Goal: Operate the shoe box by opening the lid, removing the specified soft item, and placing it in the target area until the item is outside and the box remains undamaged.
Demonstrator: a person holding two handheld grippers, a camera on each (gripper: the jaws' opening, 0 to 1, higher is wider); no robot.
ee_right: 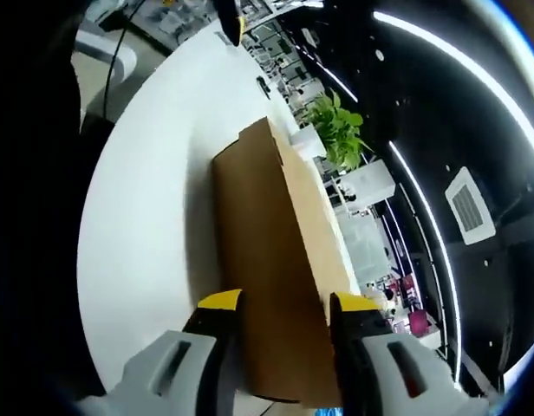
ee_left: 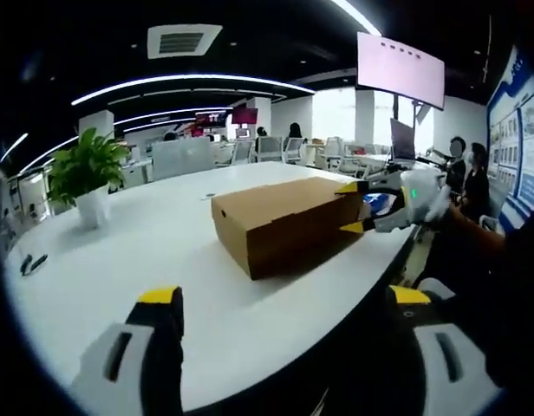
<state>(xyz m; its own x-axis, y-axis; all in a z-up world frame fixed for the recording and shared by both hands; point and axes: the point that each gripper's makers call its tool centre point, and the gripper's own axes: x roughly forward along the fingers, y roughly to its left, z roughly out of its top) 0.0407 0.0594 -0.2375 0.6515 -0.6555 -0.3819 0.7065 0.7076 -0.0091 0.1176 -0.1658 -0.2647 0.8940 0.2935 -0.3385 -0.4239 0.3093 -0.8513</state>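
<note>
A: Box point(ee_left: 280, 224) status?

B: Cardboard, lid down, on the white table point(ee_left: 146, 251), just right of centre in your left gripper view. Plant point(ee_left: 87, 173) well apart at 9 o'clock. The soft item can't be seen; presumably it's inside.

A: Right gripper?

B: Your right gripper point(ee_left: 354, 208) is at the box's far end, 3 o'clock of the box in the left gripper view, yellow tips straddling the end corner. In the right gripper view point(ee_right: 284, 303) the jaws are partly open with the box edge between them. I can't tell if they're clamped or just around it.

A: Left?

B: Left gripper point(ee_left: 284, 299) is wide open, holding nothing, hanging near the table edge, well short of the box.

A: Handling?

B: Probably light, stiff but dentable board. You'd want to lift at the lid lip along the long edge, not squeeze the wall. Steady the base with your left, or it likely slides on that smooth top.
</note>
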